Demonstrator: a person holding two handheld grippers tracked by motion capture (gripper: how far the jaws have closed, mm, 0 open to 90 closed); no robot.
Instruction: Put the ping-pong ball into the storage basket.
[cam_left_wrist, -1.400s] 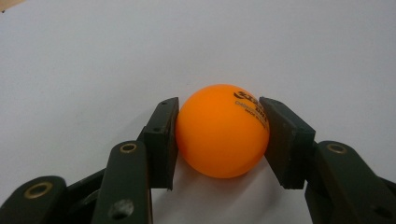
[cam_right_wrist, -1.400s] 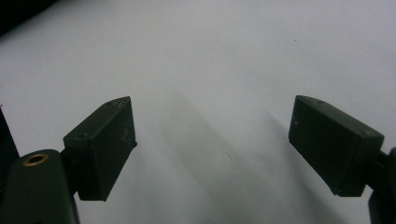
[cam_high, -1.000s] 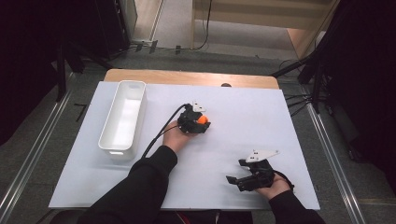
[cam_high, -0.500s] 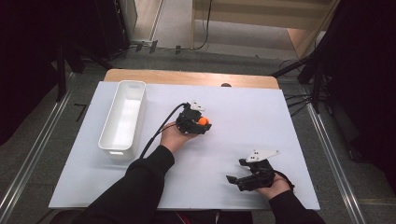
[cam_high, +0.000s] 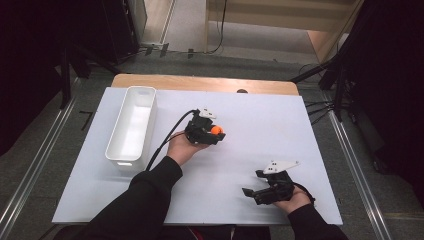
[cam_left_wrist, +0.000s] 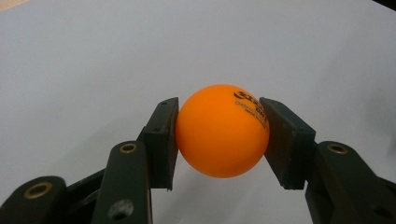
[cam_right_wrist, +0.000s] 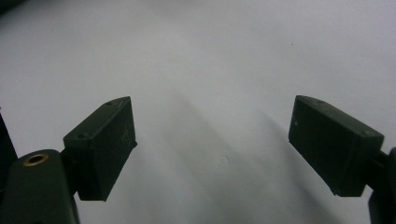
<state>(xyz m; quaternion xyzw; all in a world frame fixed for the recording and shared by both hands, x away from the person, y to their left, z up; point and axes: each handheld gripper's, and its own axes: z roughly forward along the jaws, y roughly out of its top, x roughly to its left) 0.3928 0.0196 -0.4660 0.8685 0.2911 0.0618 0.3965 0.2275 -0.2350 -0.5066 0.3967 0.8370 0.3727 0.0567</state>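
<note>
Left gripper (cam_high: 216, 134) clamped on orange ball (cam_left_wrist: 222, 130) above white bench (cam_high: 260, 125), right gripper (cam_high: 252, 185) wide open, empty, near front edge, white bin (cam_high: 131, 125) at left

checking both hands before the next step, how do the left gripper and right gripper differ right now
The left gripper is shut on an orange ping-pong ball; the right gripper stands wide open with nothing between its jaws. The left one sits mid-table beside the white bin; the right one sits at the near right edge. Both have black jaws.

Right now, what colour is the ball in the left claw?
Orange, with small black print on it; the ball shows best in the left gripper view.
</note>
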